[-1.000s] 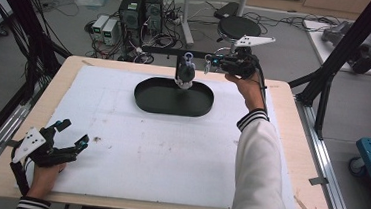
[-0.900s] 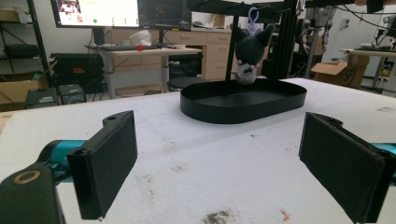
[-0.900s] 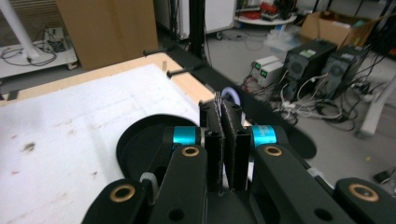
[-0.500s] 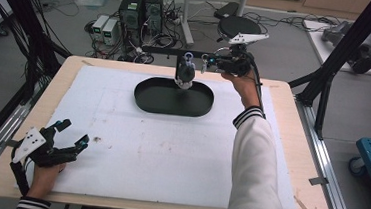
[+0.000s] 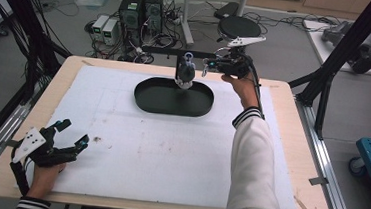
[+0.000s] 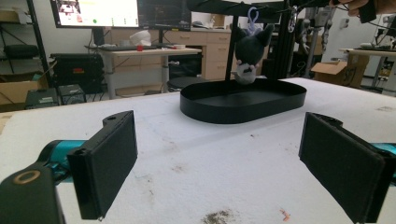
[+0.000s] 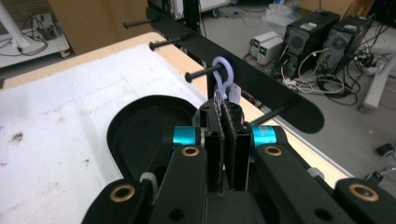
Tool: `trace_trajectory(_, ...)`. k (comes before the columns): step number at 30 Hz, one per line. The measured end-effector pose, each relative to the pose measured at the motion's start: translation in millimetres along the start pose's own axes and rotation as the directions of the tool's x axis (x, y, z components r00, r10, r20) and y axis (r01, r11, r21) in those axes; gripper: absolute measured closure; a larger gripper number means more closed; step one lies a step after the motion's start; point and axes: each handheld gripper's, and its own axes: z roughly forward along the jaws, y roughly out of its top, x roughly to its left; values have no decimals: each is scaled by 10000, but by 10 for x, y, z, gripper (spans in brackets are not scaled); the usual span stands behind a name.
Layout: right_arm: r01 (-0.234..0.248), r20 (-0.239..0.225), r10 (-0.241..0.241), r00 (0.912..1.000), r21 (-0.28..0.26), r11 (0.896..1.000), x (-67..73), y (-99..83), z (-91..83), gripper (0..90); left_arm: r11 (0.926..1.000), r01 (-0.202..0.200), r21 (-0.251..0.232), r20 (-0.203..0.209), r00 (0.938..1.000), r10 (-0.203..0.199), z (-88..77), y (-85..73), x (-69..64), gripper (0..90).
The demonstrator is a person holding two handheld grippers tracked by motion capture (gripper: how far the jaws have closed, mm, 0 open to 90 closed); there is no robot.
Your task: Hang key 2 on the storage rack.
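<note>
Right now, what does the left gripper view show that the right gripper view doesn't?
Left gripper view: the plush toy hanging head-down over the black tray, the left gripper with fingers wide apart, and a monitor behind. Right gripper view: the pegs, with the right gripper shut just below the lilac ring at one of them. Both: that ring, the tray and the white sheet.

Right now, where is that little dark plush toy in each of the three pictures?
High view: plush toy hangs at top centre, over the black tray's far rim.
Left gripper view: upper middle, dangling above the tray.
Right gripper view: hidden behind the shut fingers; its lilac ring shows on a peg.
Shared landmark: the tray.
</note>
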Motion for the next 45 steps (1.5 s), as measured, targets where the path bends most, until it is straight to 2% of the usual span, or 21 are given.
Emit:
trace_trajectory(14,-306,38,305,9995,98,9995,-99,-71,61,884,10000,39,27,-24,10000,-39,0,0,1,119)
trace_trajectory(37,-449,164,452,9988,-200,9988,-181,-105,79,885,10000,60,44,-34,10000,-60,4,1,4,119)
trace_trajectory(45,-490,367,504,9981,-390,9980,-219,-126,105,884,10000,53,43,-32,10000,-53,5,1,3,119)
